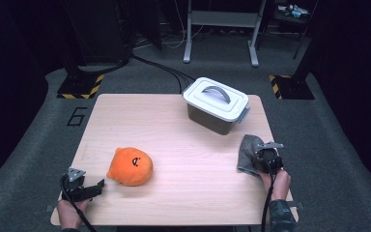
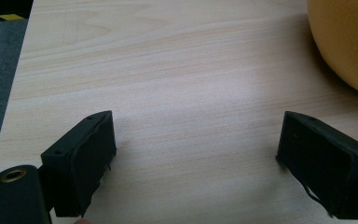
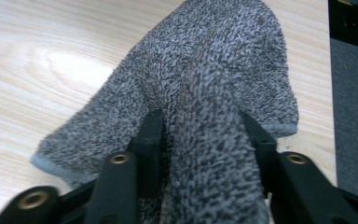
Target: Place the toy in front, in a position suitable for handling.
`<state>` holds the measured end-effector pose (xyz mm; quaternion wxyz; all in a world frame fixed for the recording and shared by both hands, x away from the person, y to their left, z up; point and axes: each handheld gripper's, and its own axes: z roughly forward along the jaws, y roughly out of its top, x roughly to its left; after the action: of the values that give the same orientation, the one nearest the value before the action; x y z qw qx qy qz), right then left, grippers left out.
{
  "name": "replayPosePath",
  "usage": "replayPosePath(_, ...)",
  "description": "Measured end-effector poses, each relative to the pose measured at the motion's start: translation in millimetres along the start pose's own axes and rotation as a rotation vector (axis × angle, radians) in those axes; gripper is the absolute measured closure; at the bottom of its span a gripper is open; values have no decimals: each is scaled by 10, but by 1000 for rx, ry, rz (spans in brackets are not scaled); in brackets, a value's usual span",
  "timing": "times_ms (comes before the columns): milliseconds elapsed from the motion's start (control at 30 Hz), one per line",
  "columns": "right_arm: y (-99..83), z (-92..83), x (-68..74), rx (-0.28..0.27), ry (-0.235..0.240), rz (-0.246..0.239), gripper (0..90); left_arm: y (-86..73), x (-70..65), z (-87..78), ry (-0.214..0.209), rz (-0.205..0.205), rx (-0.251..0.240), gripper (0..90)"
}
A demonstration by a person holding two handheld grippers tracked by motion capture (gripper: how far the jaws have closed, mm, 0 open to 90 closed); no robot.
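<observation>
An orange plush toy [image 1: 130,166] with a small face lies on the wooden table [image 1: 174,140], left of centre. My left gripper [image 1: 98,187] rests near the front left corner, just left of the toy, jaws wide apart over bare wood [image 2: 196,140]; the toy's orange edge [image 2: 345,42] shows at the upper right of its view. A grey terry cloth [image 1: 249,151] lies near the table's right edge. My right gripper [image 1: 265,155] is on it, and a raised fold of the cloth [image 3: 209,121] is pinched between its jaws.
A dark bin with a white lid and grey handle [image 1: 216,104] stands at the back right of the table. A metal stand [image 1: 221,29] and cables sit on the carpet beyond the table. Grey floor surrounds the table's edges.
</observation>
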<state>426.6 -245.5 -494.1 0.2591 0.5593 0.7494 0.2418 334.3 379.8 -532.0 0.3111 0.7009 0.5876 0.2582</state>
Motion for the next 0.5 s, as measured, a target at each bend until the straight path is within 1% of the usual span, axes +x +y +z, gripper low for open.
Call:
replayPosePath(33, 1, 15, -20, 8, -13, 17, 405, 0, 1, 0, 0, 1, 0, 110)
replayPosePath(67, -3, 7, -27, 7, -17, 29, 347, 0, 0, 0, 0, 0, 0, 110)
replayPosePath(100, -3, 7, -27, 7, -17, 29, 347, 0, 0, 0, 0, 0, 0, 110)
replayPosePath(133, -13, -31, -61, -12, -17, 47, 246, 1, 3, 1, 1, 4, -2, 110)
replayPosePath(167, -13, -31, -61, -12, -17, 47, 246, 1, 3, 1, 1, 4, -2, 110)
replayPosePath(200, -19, -53, -70, -19, -15, 57, 210, 1, 2, 1, 1, 3, -2, 110)
replayPosePath(233, -37, -113, -96, -40, -8, 67, 162, 1, 2, 0, 1, 3, -1, 110)
replayPosePath(300, -45, -146, -97, -47, -2, 73, 152, 0, 1, 1, 1, 2, -1, 110)
replayPosePath(333, -67, -228, -96, -61, 22, 68, 137, 1, 3, 0, 3, 5, -2, 110)
replayPosePath(367, -67, -228, -96, -61, 22, 68, 137, 1, 3, 0, 3, 5, -2, 110)
replayPosePath(400, -86, -299, -61, -77, 40, 71, 107, 1, 3, 1, 3, 5, -2, 110)
replayPosePath(467, -105, -356, -25, -83, 64, 72, 79, 1, 2, 0, 3, 5, -2, 110)
replayPosePath(500, -105, -356, -25, -83, 64, 72, 79, 1, 2, 0, 3, 5, -2, 110)
